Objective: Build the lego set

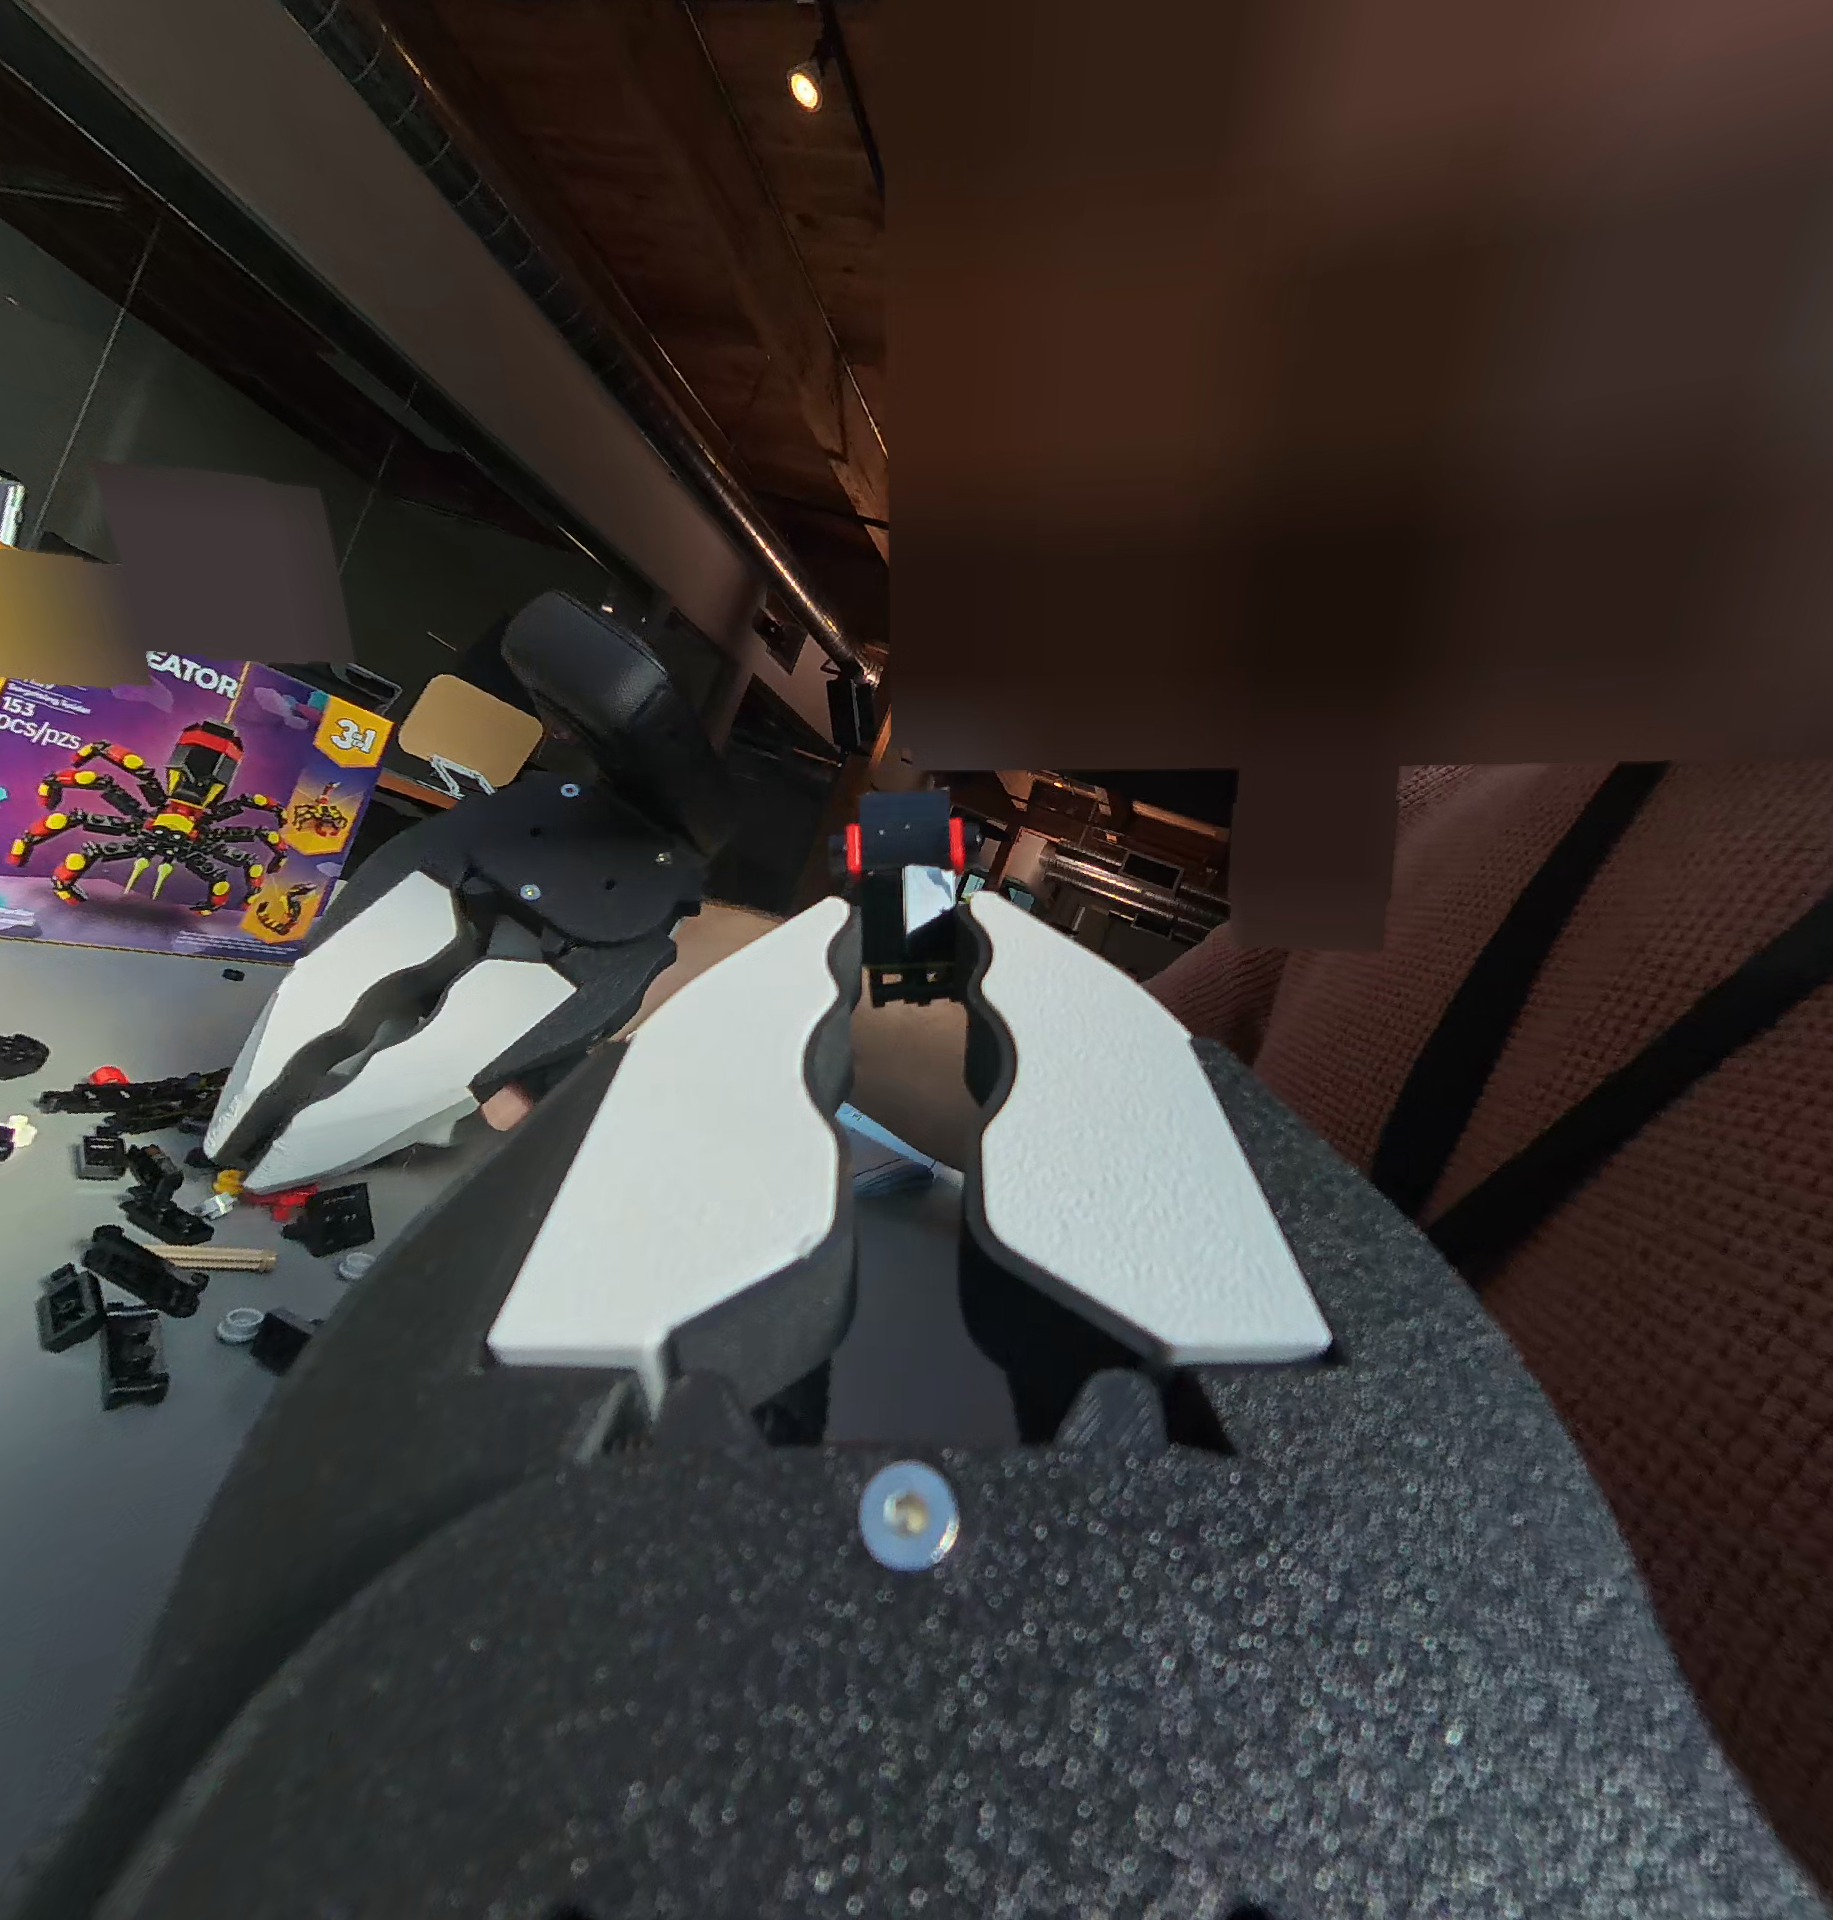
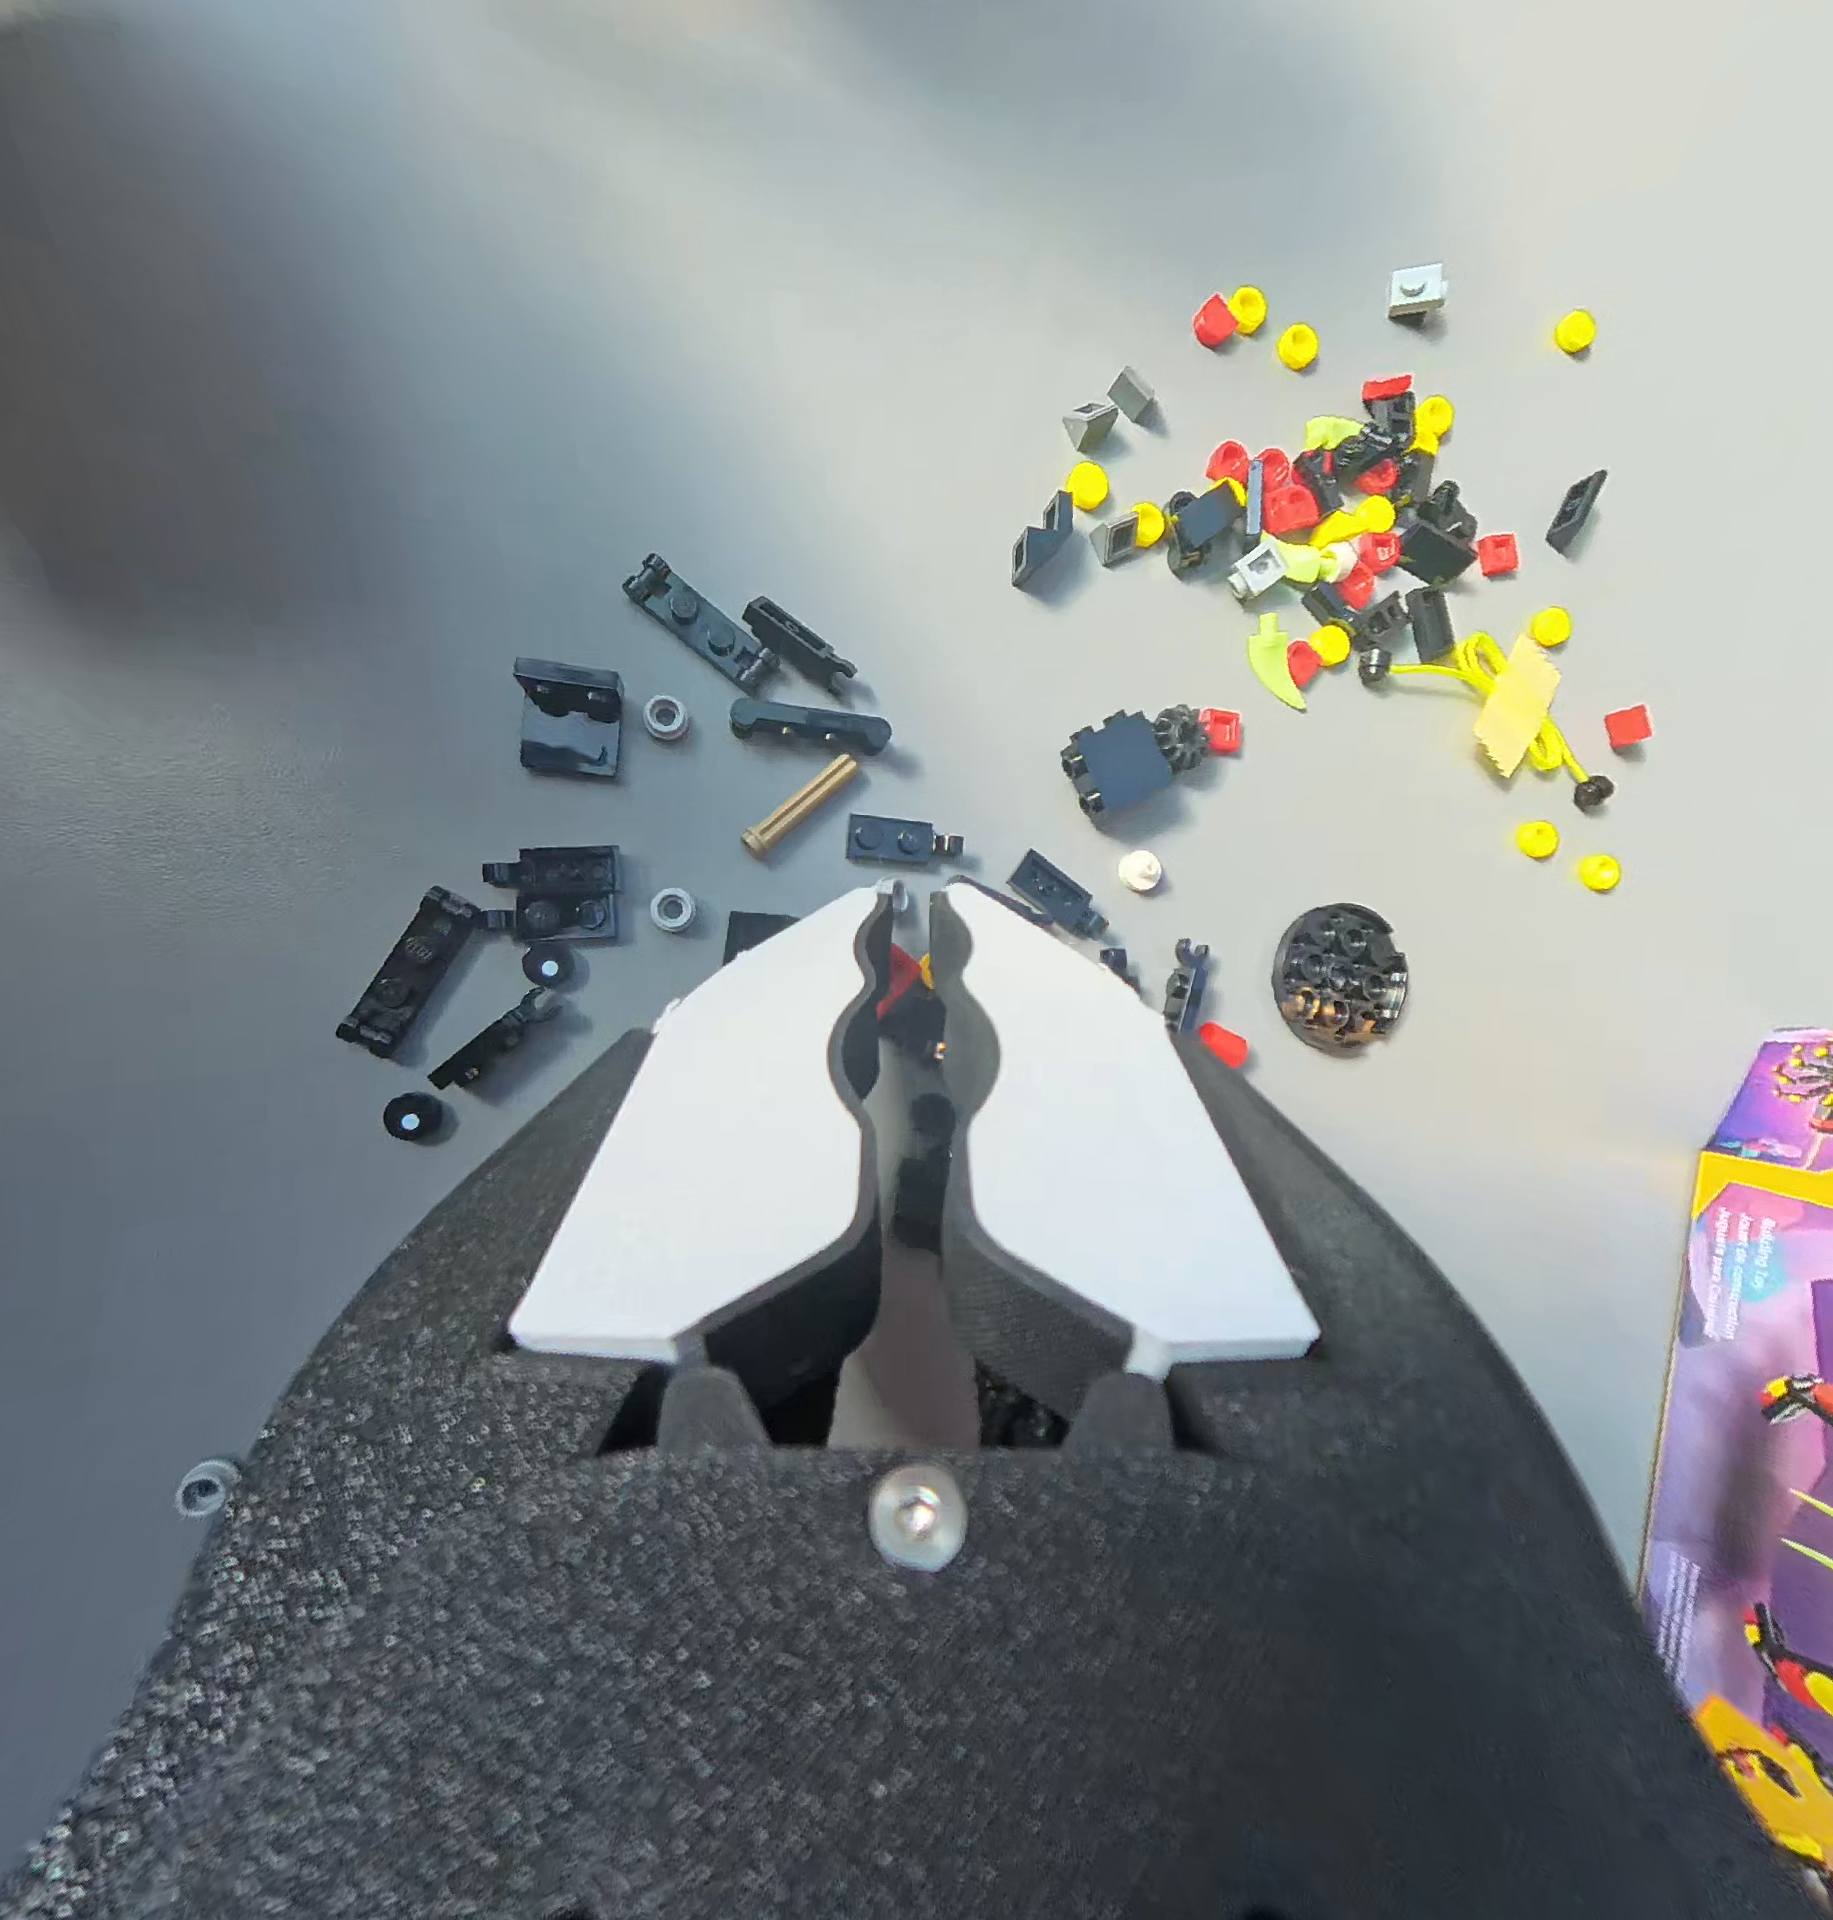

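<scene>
My left gripper [image 1: 907, 914] is raised off the table and shut on a small black Lego assembly [image 1: 904, 847] with red ends, which stands up between the fingertips. My right gripper [image 2: 914, 896] points down at the grey table [image 2: 372, 312] among loose pieces. Its jaws are almost closed, and a tiny light grey piece [image 2: 894, 890] sits at the tips. Red, yellow and black bits show under the fingers. The right gripper also shows in the left wrist view [image 1: 228, 1179], with its tips on the table by the piece pile.
Loose black plates [image 2: 569, 717] and a tan rod [image 2: 800, 805] lie ahead left of the right gripper. A red, yellow and black pile [image 2: 1338, 520] lies far right, a round black plate [image 2: 1338, 977] nearer. The purple set box [image 2: 1785, 1455] stands right. A person's sweater [image 1: 1618, 1143] is close behind. My right fingertips sit around 20 cm from my left ones. From my right tips it is roughly 9 cm to the round black plate [image 2: 1338, 977]; from my left, 25 cm.
</scene>
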Tool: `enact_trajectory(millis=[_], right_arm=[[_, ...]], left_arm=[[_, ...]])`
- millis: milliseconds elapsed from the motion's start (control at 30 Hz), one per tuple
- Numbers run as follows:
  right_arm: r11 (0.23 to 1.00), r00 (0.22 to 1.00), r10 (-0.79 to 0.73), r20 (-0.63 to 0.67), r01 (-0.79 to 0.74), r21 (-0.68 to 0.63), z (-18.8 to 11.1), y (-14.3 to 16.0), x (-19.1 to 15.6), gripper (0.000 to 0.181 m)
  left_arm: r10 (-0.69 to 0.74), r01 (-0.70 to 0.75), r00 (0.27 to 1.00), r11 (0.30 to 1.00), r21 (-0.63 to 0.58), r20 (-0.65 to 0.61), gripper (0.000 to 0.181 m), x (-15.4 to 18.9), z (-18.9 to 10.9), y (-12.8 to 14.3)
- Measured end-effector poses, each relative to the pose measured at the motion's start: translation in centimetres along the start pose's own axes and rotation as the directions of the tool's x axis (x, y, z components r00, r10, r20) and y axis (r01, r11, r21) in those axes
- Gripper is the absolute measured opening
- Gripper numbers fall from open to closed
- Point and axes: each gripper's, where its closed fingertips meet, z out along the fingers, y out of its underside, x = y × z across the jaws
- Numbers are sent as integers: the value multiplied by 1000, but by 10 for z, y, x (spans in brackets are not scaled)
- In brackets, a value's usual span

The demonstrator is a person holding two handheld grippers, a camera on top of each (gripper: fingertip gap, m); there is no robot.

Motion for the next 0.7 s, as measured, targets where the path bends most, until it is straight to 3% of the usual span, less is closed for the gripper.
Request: enact_trajectory(millis=[33, 267, 367, 433, 533, 633, 700], right_arm=[[1000, 1000, -4, 9, 4, -11, 2, 1, -1, 7], [1000, 999, 8, 46, -7, -23, 8, 2, -5, 5], [998, 998, 57, -7, -56, 25, -18, -1, 3, 4], [989, 989, 118, -92, -109, 95, -68, 2, 11, 4], [951, 932, 262, -250, -207, 228, -174, 26, 13, 4], [872, 809, 454, -375, -316, 374, -273, 65, -13, 4], [774, 708, 595, -379, -379, 507, -313, 86, -43, 4]], left_arm=[[-2, 2, 1000, 1000, 1, -1, 17, 0, 0, 0], [-8, 8, 1000, 1000, -11, -3, 17, 0, 1, 1], [-6, 7, 1000, 999, -33, 26, 17, -3, 3, 3], [-16, 20, 998, 997, -69, 57, 17, -5, 9, 8], [-79, 83, 996, 992, -98, 38, 17, 0, 28, 16], [-89, 84, 996, 981, -176, -22, 17, 11, 58, 35], [-88, 71, 994, 972, -223, -68, 17, 17, 79, 49]])
